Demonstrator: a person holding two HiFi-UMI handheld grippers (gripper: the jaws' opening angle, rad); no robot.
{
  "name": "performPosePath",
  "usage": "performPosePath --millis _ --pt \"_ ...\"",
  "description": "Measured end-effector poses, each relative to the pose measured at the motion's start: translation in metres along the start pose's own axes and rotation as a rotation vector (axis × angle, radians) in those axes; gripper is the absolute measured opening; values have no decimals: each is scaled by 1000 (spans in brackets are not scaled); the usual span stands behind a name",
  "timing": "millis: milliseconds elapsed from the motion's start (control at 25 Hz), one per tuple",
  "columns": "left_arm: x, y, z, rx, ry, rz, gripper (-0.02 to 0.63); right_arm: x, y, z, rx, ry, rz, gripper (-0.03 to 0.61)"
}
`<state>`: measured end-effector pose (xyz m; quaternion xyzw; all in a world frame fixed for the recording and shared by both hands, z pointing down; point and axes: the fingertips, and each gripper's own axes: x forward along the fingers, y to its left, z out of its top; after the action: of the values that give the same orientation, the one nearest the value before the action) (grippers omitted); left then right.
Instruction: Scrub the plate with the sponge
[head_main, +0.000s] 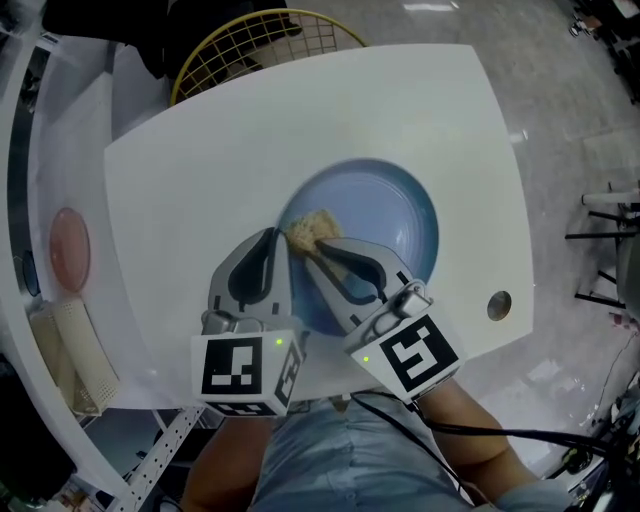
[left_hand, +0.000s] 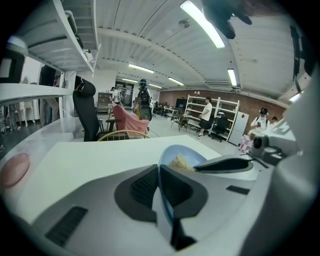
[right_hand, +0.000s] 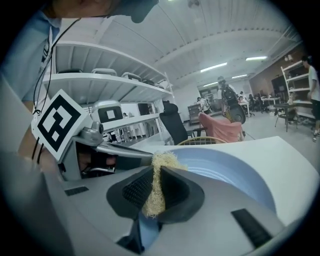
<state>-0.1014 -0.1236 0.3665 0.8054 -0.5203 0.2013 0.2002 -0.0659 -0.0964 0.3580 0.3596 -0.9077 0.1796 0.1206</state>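
A light blue plate (head_main: 395, 215) lies on the white table (head_main: 300, 120), tipped slightly. My left gripper (head_main: 278, 238) is shut on the plate's left rim (left_hand: 162, 172), the thin blue edge pinched between its jaws. My right gripper (head_main: 312, 238) is shut on a tan fibrous sponge (head_main: 308, 229), which rests on the plate's left inner face. In the right gripper view the sponge (right_hand: 156, 187) sticks up between the dark pads, with the plate (right_hand: 225, 170) behind it. The sponge (left_hand: 181, 162) also shows in the left gripper view.
A yellow wire basket (head_main: 262, 42) stands at the table's far edge. A pink disc (head_main: 70, 248) and a pale mesh roll (head_main: 75, 350) lie on the shelf at left. A round metal fitting (head_main: 499, 305) sits near the table's right edge. People and chairs are far behind.
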Motion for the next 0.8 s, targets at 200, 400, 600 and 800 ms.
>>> performPosePath --millis 200,400,600,800 --pt "-4 0 -1 -5 0 8 23 -8 11 -9 21 1 41 48" --pt "-5 -6 1 6 -1 11 23 -18 24 -20 38 15 87 48" --pt "-11 -3 0 13 -5 16 23 -20 48 -33 52 41 140 46" --pt "-17 -1 -3 2 -6 21 23 -25 59 -44 53 78 167 46"
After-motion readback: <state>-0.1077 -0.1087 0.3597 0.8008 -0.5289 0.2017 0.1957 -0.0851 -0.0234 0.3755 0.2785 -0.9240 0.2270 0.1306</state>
